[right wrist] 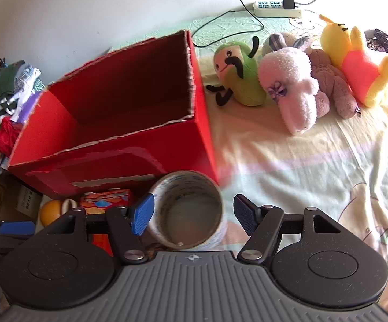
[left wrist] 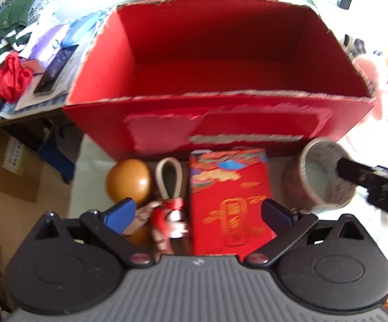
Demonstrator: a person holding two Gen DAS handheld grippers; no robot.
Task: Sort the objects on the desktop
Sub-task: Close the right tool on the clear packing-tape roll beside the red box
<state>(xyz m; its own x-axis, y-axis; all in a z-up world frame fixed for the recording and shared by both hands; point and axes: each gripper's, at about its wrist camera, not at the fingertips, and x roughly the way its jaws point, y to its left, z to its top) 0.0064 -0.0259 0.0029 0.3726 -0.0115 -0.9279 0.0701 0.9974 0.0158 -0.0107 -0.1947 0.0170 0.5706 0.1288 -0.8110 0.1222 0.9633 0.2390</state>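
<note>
Grippers first. We see the left gripper (left wrist: pixel 198 210) spread wide, holding nothing; its blue pads (left wrist: pixel 120 214) straddle a red packet (left wrist: pixel 230 201) and a small red-and-white trinket with a beige loop (left wrist: pixel 169 187), both lying flat on the surface just near of the red cardboard box (left wrist: pixel 220 123). We can't tell whether the pads touch either item.

Right gripper (right wrist: pixel 194 216) is also wide, nothing clamped. Tape roll (right wrist: pixel 187 210) sits between its fingers: the left blue pad (right wrist: pixel 143 214) is at the roll's wall or touching it, we can't tell which, and the right finger stands clear of it. In the left wrist view the same roll (left wrist: pixel 320 171) is right of the red packet, with one dark finger of the right gripper across its rim.

An orange ball (left wrist: pixel 129 179) sits left of the loop trinket, against the box's near wall.

Box is open-topped, inside looks empty, edges torn.

Right of the box, on a pale patterned sheet (right wrist: pixel 314 166): green plush (right wrist: pixel 240 77), pink plush (right wrist: pixel 290 88), yellow plush in red top (right wrist: pixel 354 61). Far edge: power strip (right wrist: pixel 277 9) with charger plugged in. Left of the box: pile of clothes and booklets (left wrist: pixel 19 51).
</note>
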